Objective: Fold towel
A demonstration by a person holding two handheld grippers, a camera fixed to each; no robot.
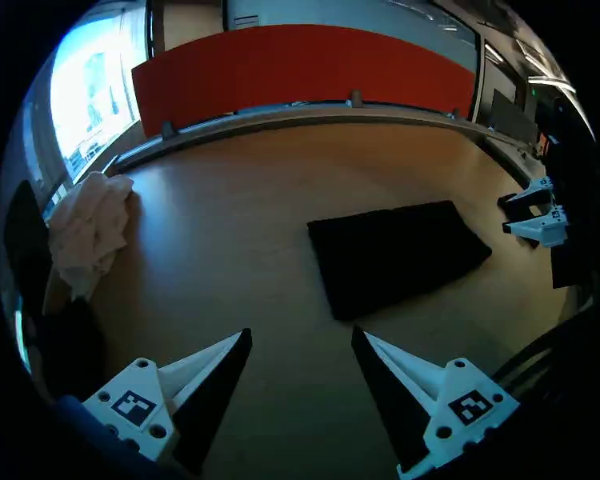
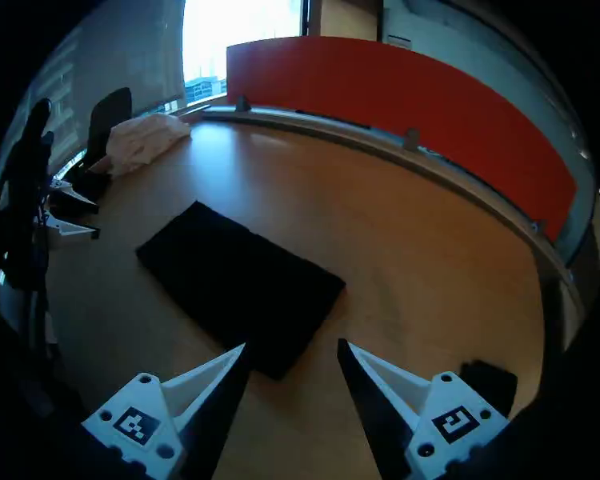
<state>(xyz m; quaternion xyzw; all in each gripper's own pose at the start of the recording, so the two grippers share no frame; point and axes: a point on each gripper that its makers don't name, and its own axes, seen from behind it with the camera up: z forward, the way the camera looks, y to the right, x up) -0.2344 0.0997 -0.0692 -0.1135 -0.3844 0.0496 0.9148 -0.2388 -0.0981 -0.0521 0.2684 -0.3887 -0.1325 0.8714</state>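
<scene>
Wooden table (image 1: 244, 208) with flat black towel (image 1: 396, 256), crumpled pale cloth (image 1: 92, 228)

Daylight pours in from the window (image 1: 88, 96) at ten o'clock in my left gripper view and near twelve in my right gripper view, blown out to white. It leaves a soft sheen on the counter (image 2: 428, 264). The rest is dim; the black towel (image 1: 396, 256) shows no detail. Fisheye bends the red panel (image 1: 300, 72) at the rim.

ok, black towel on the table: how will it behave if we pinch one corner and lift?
Likely floppy: the black towel lies flat on the wooden table, so a pinched corner would probably rise alone while the rest drags. Its edge looks thick, perhaps folded, so layers may separate. Probably light.
</scene>
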